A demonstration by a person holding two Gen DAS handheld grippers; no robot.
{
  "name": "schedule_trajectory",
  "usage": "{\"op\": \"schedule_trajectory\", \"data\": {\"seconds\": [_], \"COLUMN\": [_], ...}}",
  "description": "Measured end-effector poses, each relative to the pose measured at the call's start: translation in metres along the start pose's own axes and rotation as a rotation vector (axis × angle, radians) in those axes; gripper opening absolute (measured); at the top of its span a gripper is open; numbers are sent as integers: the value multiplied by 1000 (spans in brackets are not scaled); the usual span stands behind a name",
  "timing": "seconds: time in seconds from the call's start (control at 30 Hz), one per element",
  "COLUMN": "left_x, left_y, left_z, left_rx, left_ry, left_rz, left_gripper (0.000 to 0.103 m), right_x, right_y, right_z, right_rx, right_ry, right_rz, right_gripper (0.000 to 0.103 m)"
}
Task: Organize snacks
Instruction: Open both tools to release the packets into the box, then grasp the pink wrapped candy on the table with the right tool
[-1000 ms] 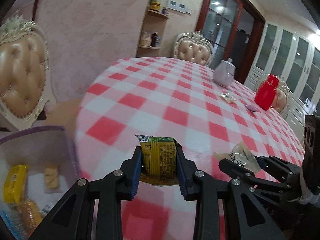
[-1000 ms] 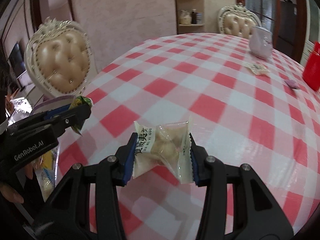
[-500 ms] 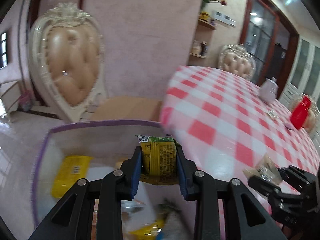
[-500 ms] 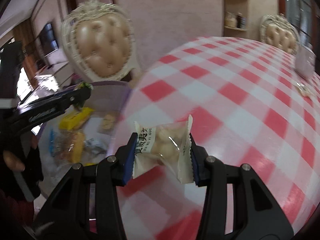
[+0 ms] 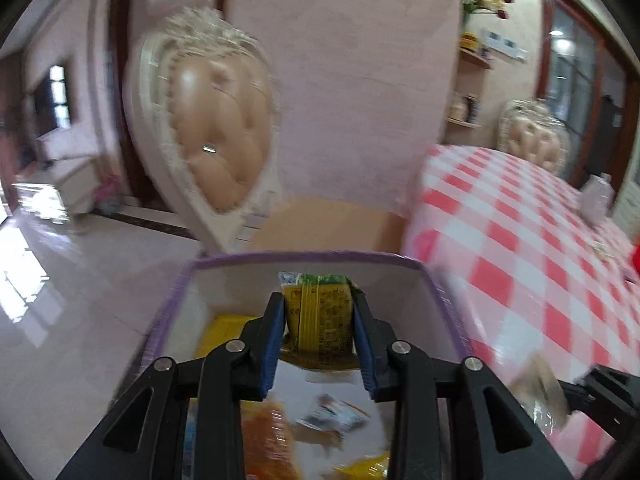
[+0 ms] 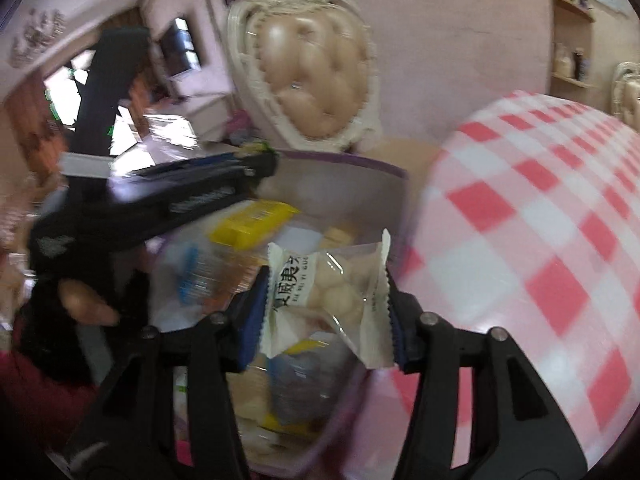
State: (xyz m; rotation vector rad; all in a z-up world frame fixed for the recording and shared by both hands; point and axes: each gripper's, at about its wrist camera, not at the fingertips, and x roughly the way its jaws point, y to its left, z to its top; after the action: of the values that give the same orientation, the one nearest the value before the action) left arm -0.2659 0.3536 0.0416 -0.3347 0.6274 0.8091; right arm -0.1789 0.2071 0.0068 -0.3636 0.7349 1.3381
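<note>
My left gripper (image 5: 319, 318) is shut on a yellow-green snack packet (image 5: 320, 318) and holds it above a clear bin with a purple rim (image 5: 304, 257). My right gripper (image 6: 326, 300) is shut on a clear packet of pale round snacks (image 6: 328, 294) and holds it over the same bin (image 6: 360, 162). The bin holds several snack packets, among them a yellow one (image 6: 252, 226). The left gripper also shows in the right wrist view (image 6: 256, 160), to the left over the bin. The right gripper's packet shows blurred in the left wrist view (image 5: 540, 392).
The round table with a red-and-white checked cloth (image 5: 520, 248) lies to the right of the bin. A padded cream chair (image 5: 212, 128) stands behind the bin. A shelf (image 5: 468, 92) stands at the pink wall.
Both grippers have swung left off the table, each still holding its packet, and now hang over the bin.
</note>
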Motion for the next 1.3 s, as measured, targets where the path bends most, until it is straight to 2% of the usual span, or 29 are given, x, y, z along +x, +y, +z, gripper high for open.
{"op": "schedule_trajectory", "data": {"seconds": [0.07,0.13,0.2,0.27,0.43,0.57,0.63,0.73,0.83,0.9,1.0,1.03,1.1,1.13,1.17,1.2,1.23,1.3], "left_x": [-6,-15,-21,-22,-27,-24,-13,7,23,37,52,57,63,66,68,70,73,76], "left_y": [-1,-5,-15,-39,-128,-242,-304,-385,-448,-480,-507,-518,-530,-532,-525,-519,-509,-500], "left_z": [2,3,6,11,22,28,30,32,34,34,22,14,6,4,4,6,11,16], "left_rx": [-9,-18,-4,37,142,252,275,272,229,169,96,102,186,227,208,170,88,23], "left_ry": [-24,-78,-116,-115,-87,-44,-6,27,26,57,94,109,115,109,106,109,115,115], "left_rz": [61,91,101,69,-142,-370,-450,-497,-516,-540,-601,-645,-678,-651,-633,-645,-681,-708], "left_gripper": [76,85,85,86,86,86,86,86,86,86,86,86,86,86,86,86,86,86], "right_x": [-9,-22,-38,-57,-112,-159,-180,-220,-259,-277,-291,-292,-292,-291,-287,-282,-277,-268], "right_y": [-2,-12,-32,-61,-147,-218,-252,-300,-334,-351,-370,-375,-385,-391,-402,-412,-422,-449], "right_z": [1,0,-1,-4,-25,-56,-73,-106,-135,-149,-161,-161,-157,-154,-150,-146,-142,-128], "right_rx": [-4,-15,9,72,253,426,497,616,727,787,843,851,835,827,819,809,801,789], "right_ry": [-29,-62,-87,-111,-175,-180,-157,-160,-187,-202,-200,-203,-205,-201,-192,-181,-169,-146], "right_rz": [-6,-63,-112,-142,-268,-471,-589,-757,-862,-908,-923,-914,-909,-902,-894,-889,-884,-865], "right_gripper": [70,71,72,73,74,74,74,74,74,74,74,74,78,78,79,79,79,79]}}
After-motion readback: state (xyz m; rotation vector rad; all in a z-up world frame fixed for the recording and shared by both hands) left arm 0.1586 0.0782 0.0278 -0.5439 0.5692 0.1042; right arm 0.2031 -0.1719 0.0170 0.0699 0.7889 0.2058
